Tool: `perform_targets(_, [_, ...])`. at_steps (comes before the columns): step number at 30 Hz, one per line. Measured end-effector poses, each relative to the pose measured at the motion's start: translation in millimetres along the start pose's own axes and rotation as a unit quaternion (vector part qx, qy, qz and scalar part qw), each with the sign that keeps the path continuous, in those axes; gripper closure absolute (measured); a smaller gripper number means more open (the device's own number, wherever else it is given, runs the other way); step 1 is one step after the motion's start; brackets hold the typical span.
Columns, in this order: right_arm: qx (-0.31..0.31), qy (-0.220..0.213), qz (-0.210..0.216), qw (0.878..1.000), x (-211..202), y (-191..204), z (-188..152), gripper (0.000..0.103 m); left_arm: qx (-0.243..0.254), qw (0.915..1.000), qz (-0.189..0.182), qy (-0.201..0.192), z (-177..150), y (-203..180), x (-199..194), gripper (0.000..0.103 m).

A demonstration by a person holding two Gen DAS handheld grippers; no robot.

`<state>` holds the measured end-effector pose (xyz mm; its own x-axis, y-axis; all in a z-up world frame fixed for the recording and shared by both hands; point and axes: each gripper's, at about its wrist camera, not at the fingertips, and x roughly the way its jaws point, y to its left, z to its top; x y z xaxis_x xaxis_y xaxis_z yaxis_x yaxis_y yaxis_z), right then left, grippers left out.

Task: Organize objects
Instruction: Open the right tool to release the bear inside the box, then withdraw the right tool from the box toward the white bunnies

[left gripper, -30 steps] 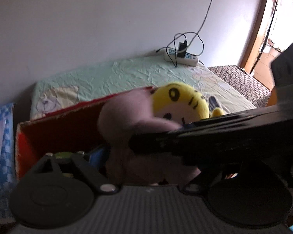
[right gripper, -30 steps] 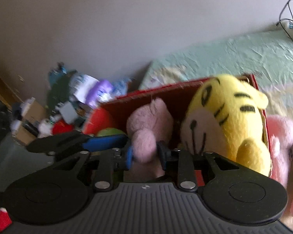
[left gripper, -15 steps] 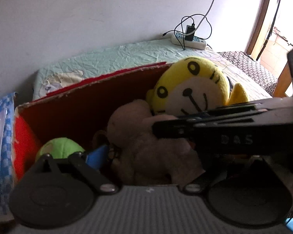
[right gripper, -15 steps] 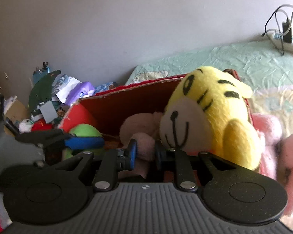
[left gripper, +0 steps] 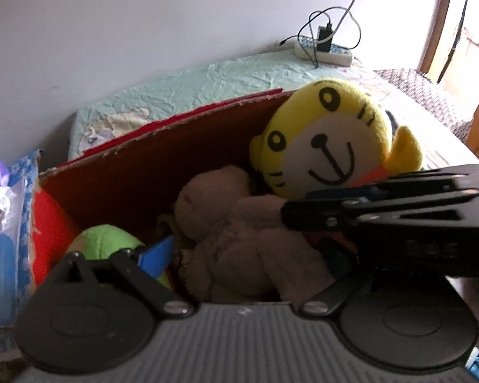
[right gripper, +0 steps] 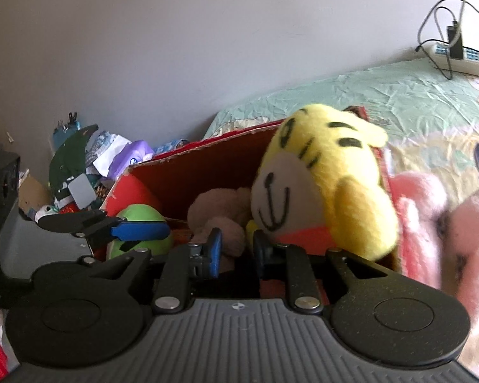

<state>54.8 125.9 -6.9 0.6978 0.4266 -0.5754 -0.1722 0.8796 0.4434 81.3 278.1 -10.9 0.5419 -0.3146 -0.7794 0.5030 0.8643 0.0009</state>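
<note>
**Brown plush held inside the red box**

Low in the right wrist frame, the right gripper is seen clamped on the brown plush, which lies in the red box. Its neighbour, the left gripper, is spread wide around the same toy. Mid-frame, a yellow tiger plush is propped against the box's far right corner. A power strip is visible upper right.

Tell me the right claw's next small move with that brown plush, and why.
Probably open the right claw and back off. Its fingers pinch a limb of the brown plush, which already lies inside the red box between the green toy and the yellow tiger plush. The left claw is spread wide around it, gripping nothing, so release looks safe.
</note>
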Motion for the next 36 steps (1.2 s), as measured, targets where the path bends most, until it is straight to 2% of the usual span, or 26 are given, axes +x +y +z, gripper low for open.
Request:
perform_targets(3, [0.006, 0.000, -0.002, 1.000, -3, -4, -5, 0.090, 0.000, 1.0000, 0.007, 0.007, 2, -3, 3, 0.006])
perform_targets(15, [-0.002, -0.014, -0.017, 1.000, -9, -1, -10, 0.091, 0.017, 0.9992, 0.031, 0.016, 0, -10, 5, 0.006])
perform_targets(36, [0.022, -0.035, -0.018, 0.999, -40, -7, -16, 0.090, 0.012, 0.9960, 0.081, 0.036, 4, -31, -5, 0.006])
